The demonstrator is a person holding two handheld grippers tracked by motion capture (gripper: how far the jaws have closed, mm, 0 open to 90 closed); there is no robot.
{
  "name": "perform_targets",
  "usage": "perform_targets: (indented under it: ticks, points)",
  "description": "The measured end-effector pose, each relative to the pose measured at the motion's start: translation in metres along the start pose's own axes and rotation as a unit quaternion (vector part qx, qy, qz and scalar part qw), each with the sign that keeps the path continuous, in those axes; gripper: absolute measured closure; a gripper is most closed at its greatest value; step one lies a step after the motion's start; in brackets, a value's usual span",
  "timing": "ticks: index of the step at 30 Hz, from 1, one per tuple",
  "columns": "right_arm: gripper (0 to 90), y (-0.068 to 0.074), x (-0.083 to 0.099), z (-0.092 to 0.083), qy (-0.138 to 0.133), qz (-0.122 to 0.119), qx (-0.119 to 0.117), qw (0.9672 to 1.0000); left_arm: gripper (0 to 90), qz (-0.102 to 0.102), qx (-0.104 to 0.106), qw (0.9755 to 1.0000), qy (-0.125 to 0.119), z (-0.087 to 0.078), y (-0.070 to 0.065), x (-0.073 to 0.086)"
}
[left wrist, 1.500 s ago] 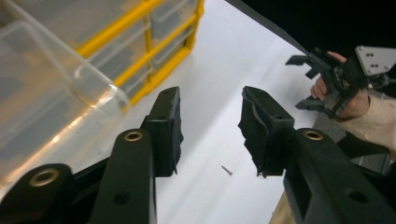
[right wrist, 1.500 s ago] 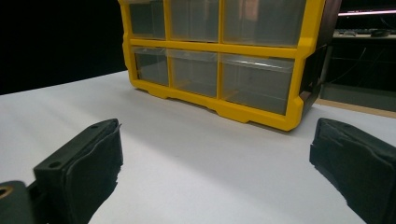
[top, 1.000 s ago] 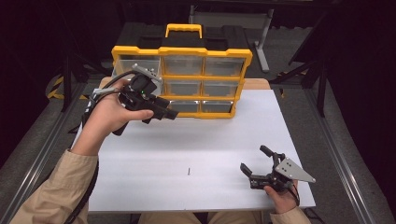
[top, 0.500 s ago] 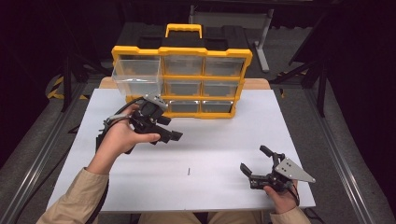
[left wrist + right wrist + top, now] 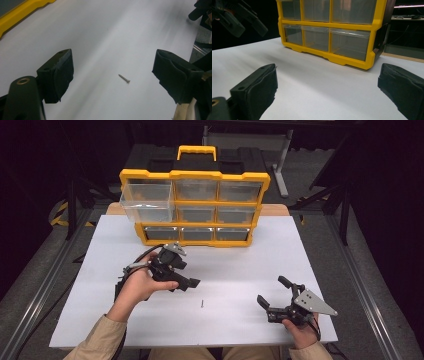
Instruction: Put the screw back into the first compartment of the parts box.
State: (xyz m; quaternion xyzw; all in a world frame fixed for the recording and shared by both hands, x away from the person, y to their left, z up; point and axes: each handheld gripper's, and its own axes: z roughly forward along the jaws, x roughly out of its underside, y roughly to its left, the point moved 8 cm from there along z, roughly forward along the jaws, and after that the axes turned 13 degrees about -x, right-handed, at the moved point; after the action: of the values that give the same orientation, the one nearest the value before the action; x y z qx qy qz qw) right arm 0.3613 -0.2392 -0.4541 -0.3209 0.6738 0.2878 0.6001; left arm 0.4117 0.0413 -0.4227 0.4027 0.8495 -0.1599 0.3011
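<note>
My left hand-held gripper (image 5: 192, 282) has come down from in front of the organizer (image 5: 195, 205) to hover low over the table (image 5: 100, 270). Its jaws have just been opening and now stand apart with nothing between the pads. The screw (image 5: 124, 78) lies on the table at 5 o'clock from that gripper, just beside it; in the left gripper view it sits bare between the jaws, touching neither. My right hand-held gripper (image 5: 272, 292) has not shifted, jaws apart and empty at 4 o'clock of the table, near the front edge. There is open table all round the screw. The organizer's top-left drawer (image 5: 147, 202) stands pulled out at 11 o'clock.
</note>
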Motion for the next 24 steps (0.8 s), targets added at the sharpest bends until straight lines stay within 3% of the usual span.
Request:
perform_targets:
  ticks: [10, 18, 21, 24]
  points:
    - [2.9, 0.0, 0.0, 0.0, 0.0, -0.002, -0.001, 1.0, 17.0, -0.008, 0.004, 1.0, 0.004, 0.024, -0.01, 0.02]
    - [2.8, 0.0, 0.0, 0.0, 0.0, -0.001, -0.001, 1.0, 17.5, -0.019, 0.004, 0.9998, -0.008, 0.033, -0.016, 0.033]
    - [2.8, 0.001, 0.0, 0.001, 0.001, -0.001, -0.001, 1.0, 17.9, -0.011, 0.0, 0.9999, 0.001, 0.038, -0.017, 0.038]
    - [2.9, 0.001, 0.0, 0.001, 0.001, 0.0, -0.001, 1.0, 19.1, -0.018, -0.002, 0.9998, -0.011, 0.039, -0.019, 0.036]
